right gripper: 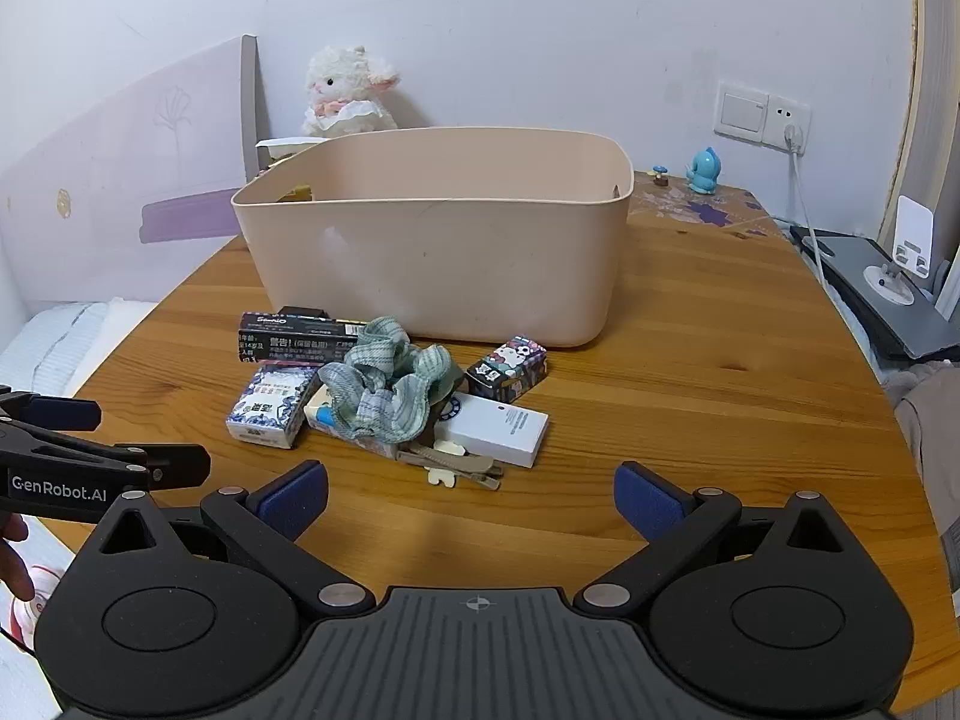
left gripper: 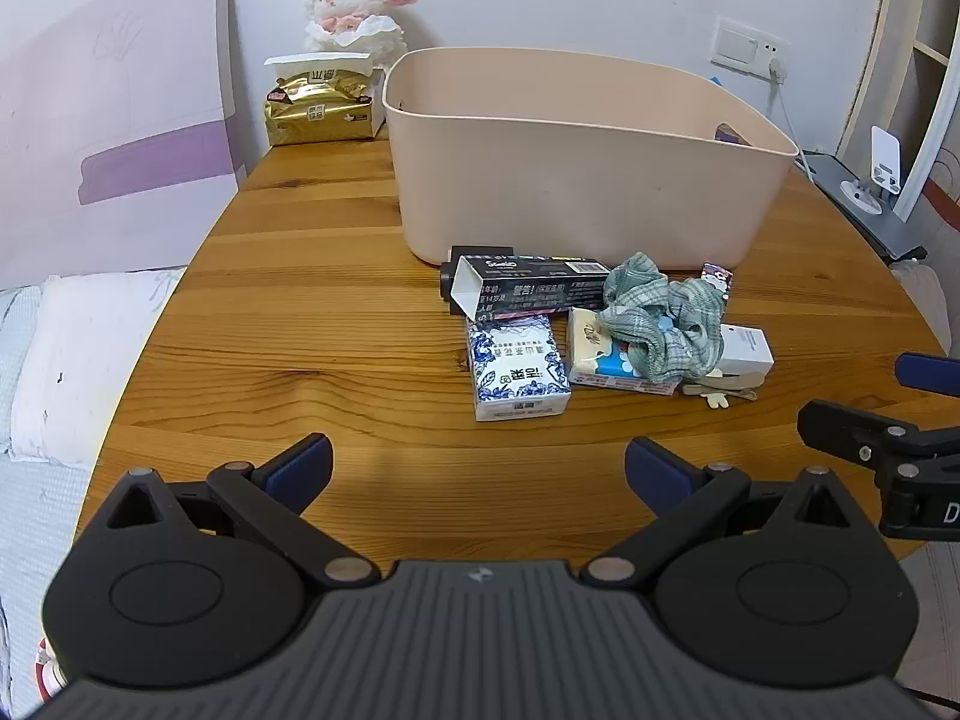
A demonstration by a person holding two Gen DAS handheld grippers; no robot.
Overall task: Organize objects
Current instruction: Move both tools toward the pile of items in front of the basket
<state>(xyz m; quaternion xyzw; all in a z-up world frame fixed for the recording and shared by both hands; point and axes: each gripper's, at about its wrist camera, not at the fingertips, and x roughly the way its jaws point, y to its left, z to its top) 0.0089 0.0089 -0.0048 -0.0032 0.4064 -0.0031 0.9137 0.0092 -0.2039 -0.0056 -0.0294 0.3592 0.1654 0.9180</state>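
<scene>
2 grippers hover low over the near edge of the wooden desk (left gripper: pixel 300 300), both empty. The left gripper (left gripper: pixel 479 471) has its fingers spread wide with nothing between the blue pads; the right gripper (right gripper: pixel 471 495) stands the same, wide apart and holding nothing.

The items to be sorted lie in 1 tight cluster on the desk, just in front of the beige bin (right gripper: pixel 432 240), which sits behind them with its top open. What lies inside the bin cannot be seen.

Inventory of the cluster:
- Black carton (left gripper: pixel 528 291), long, lying flat, nearest the bin wall. Judged light and stiff; best taken across its narrow sides.
- Blue-patterned tissue pack (left gripper: pixel 519 369), at the front left. Judged soft and yielding; a grip across the short width should hold.
- Green checked scrunchie (right gripper: pixel 387 387), draped over a second tissue pack (left gripper: pixel 606 363). Judged limp and very light; pinch a bunched fold.
- White box (right gripper: pixel 510 429), rigid, smooth faces, possibly slippery.
- Cartoon-print box (right gripper: pixel 507 367), small, to the right.
- Beige hair clips (right gripper: pixel 456 462), thin and flat on the desk; judged hardest to lift, needing an edge pinch.

Risk: lifting the scrunchie may drag the items touching it.
</scene>
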